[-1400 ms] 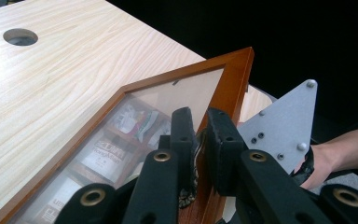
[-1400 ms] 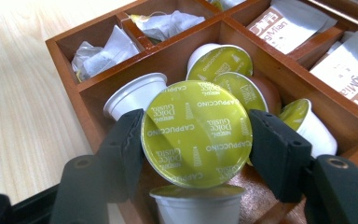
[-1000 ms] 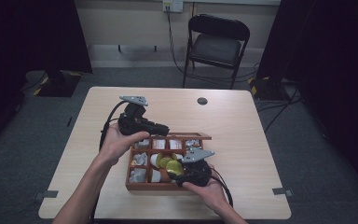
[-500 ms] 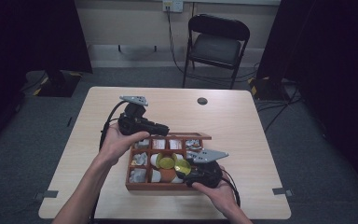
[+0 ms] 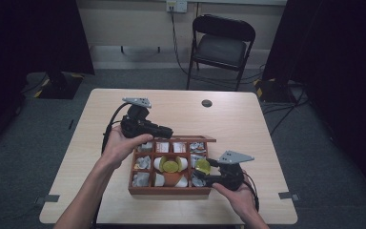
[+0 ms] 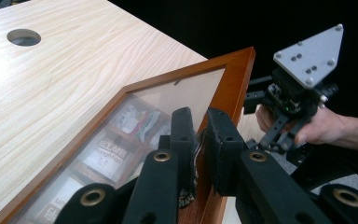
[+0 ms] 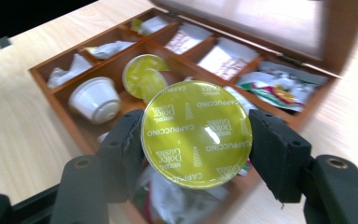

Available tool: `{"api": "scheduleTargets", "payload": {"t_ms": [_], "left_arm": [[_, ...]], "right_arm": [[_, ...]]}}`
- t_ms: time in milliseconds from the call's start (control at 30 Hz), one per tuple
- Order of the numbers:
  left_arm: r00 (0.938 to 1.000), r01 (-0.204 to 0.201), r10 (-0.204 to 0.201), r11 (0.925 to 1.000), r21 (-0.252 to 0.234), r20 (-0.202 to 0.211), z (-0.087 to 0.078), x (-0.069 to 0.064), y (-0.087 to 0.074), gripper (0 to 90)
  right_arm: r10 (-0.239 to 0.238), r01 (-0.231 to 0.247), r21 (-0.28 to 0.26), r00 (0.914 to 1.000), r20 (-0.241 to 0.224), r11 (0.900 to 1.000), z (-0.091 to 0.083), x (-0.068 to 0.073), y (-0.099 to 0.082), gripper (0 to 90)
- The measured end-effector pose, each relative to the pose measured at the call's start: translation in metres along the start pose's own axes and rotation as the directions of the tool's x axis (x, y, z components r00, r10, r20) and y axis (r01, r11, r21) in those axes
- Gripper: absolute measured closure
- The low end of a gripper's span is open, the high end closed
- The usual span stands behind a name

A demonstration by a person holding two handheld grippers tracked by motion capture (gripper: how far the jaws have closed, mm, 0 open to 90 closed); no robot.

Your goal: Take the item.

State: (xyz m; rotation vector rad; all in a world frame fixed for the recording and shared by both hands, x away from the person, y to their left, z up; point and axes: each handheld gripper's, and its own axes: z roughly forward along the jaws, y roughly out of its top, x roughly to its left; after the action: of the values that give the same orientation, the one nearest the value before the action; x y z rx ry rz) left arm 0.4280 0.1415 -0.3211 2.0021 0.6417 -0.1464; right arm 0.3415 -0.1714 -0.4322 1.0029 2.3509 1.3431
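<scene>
The left gripper (image 6: pixel 196 140) clamps the lid (image 6: pixel 235 84) at the box's (image 5: pixel 169 191) 12 o'clock edge. The right gripper (image 7: pixel 193 140) grips a capsule (image 7: pixel 196 133); loosening the left jaws could drop the lid onto it.

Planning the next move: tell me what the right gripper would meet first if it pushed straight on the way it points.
Probably the box's middle compartment: the right gripper, shut on a yellow capsule, points down toward the white capsule and yellow-lidded one there. Depth is unclear.

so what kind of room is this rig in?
Probably a lab or studio recording space: dark curtains on both sides, a black folding chair by a wall outlet, a light wooden table on grey carpet.
</scene>
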Motion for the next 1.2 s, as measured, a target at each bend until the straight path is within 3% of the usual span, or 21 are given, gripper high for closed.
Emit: {"api": "scheduleTargets", "payload": {"t_ms": [467,833,1000,1200], "left_arm": [[1.0000,0.002,-0.002,1.0000,0.003,-0.001,0.000,0.000,0.001,81.7],[1.0000,-0.003,0.003,1.0000,0.009,0.001,0.001,-0.001,0.000,81.7],[1.0000,-0.002,0.002,1.0000,0.005,0.003,0.001,0.000,0.000,81.8],[1.0000,-0.004,0.004,1.0000,0.008,0.004,0.001,0.000,0.001,81.8]], "right_arm": [[0.074,-0.069,-0.064,0.9934,0.088,0.9956,-0.016,-0.041,-0.002,38.0],[0.095,-0.090,-0.043,0.9845,0.147,0.9950,-0.005,-0.074,0.007,38.1],[0.142,-0.138,-0.036,0.9787,0.148,0.9898,0.006,-0.084,0.004,38.1],[0.151,-0.155,0.006,0.9687,0.197,0.9878,0.019,-0.099,-0.001,38.1]]}}
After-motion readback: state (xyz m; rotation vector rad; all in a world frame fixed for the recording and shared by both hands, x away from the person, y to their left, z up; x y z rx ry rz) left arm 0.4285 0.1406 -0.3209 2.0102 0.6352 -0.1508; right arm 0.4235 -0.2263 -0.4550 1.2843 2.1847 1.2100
